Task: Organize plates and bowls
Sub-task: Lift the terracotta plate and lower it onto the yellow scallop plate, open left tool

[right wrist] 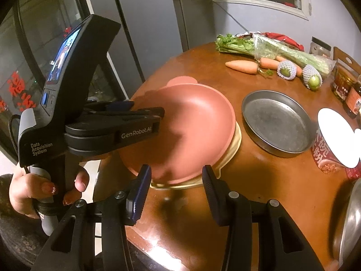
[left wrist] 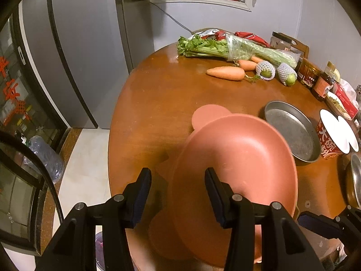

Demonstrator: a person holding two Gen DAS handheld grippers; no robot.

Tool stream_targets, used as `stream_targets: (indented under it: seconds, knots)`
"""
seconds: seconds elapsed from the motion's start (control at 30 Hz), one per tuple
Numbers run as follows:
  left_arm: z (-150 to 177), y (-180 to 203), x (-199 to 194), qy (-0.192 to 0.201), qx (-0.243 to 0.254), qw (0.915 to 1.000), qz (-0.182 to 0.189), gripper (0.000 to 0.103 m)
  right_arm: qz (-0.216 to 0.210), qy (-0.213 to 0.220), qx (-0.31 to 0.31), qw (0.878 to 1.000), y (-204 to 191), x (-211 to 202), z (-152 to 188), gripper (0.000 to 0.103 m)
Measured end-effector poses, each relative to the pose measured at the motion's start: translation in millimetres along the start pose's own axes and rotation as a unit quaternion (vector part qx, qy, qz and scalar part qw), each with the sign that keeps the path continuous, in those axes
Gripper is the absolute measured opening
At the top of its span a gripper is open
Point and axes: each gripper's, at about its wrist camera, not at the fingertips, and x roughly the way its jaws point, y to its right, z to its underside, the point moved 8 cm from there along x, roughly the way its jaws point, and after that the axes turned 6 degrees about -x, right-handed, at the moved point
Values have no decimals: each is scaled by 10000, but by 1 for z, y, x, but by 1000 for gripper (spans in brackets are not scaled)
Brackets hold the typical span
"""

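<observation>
Low in the left wrist view, the left gripper (left wrist: 178,178) has its fingers spread wide, with the pink bowl (left wrist: 237,158) filling the center-right of the frame; its right finger crosses the bowl's near rim, and I cannot tell whether it touches. From the right wrist view the same left gripper (right wrist: 158,118) reaches in from the left, its tip over the pink bowl (right wrist: 191,131), which sits tilted on a cream plate (right wrist: 234,149) whose edge peeks out at the bowl's lower right. The right gripper (right wrist: 176,178), at the bottom of its own frame, stands open with nothing between its fingers, its tips just short of the bowl's near rim. A round metal pan (right wrist: 277,124) lies just to the right of the bowl on the brown round table (right wrist: 270,192), and an instant noodle cup (right wrist: 334,146) stands at the right edge. In the upper right of the frame lie celery (right wrist: 270,47), carrots (right wrist: 241,66) and two net-wrapped green fruits (right wrist: 300,72).
</observation>
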Motion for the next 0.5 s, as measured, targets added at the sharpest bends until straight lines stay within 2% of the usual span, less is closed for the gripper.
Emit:
stream_targets:
  seconds: [0.5]
  knots:
    - [3, 9, -29, 228, -1, 9997, 120, 51, 90, 247, 171, 9995, 6, -23, 4, 49]
